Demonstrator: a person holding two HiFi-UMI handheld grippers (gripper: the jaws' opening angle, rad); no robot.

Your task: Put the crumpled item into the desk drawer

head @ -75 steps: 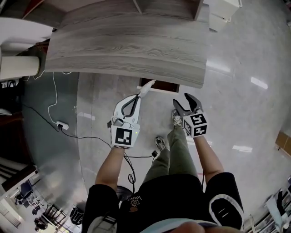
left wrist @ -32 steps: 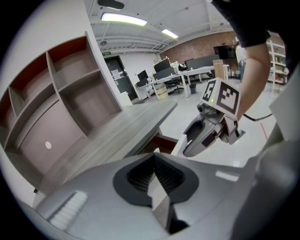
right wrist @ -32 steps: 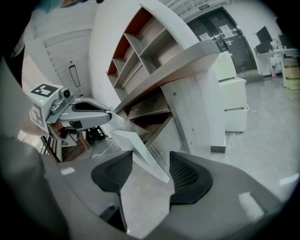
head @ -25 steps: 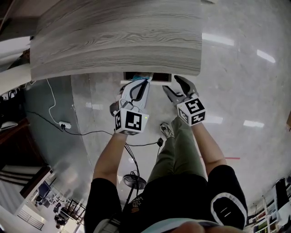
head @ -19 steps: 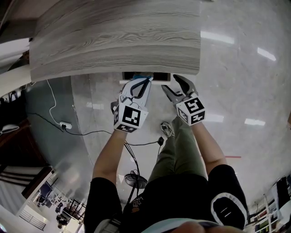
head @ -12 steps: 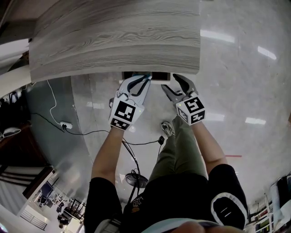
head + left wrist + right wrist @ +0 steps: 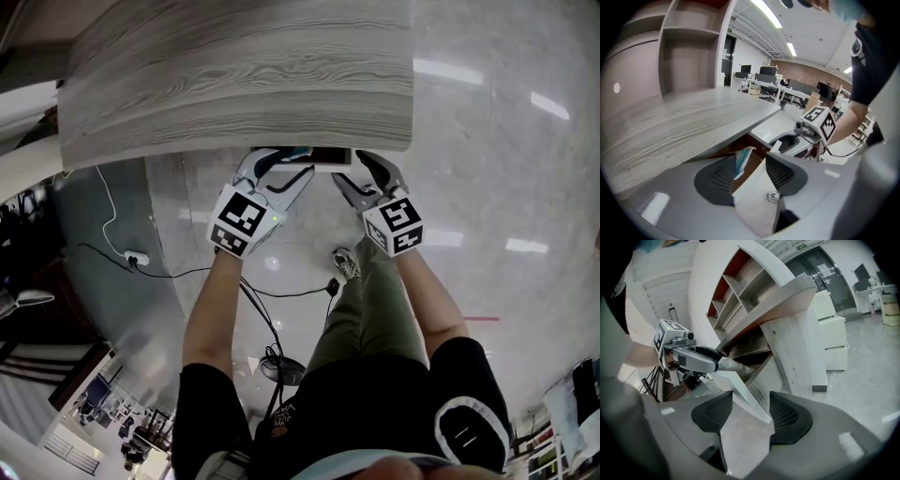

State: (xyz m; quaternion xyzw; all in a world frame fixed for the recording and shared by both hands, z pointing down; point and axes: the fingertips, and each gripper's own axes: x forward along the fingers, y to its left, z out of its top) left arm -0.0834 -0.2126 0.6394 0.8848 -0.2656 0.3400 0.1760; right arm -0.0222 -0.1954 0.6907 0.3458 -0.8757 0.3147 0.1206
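— Is room being left at the edge of the open white-fronted desk drawer (image 7: 757, 202)?
— Yes. The crumpled white-and-teal paper (image 7: 740, 162) is being let loose over it, between the just-opening jaws of the left gripper (image 7: 751, 159). Those of the right gripper (image 7: 751, 397) are being held apart, empty.

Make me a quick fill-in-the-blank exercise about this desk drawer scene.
1. The desk drawer stands ____ under the desk top.
2. The crumpled item shows between the jaws of the ____ gripper.
3. The right gripper holds ____.
Missing words: open, left, nothing.
Note: the left gripper has just been opening its jaws, the item between them.
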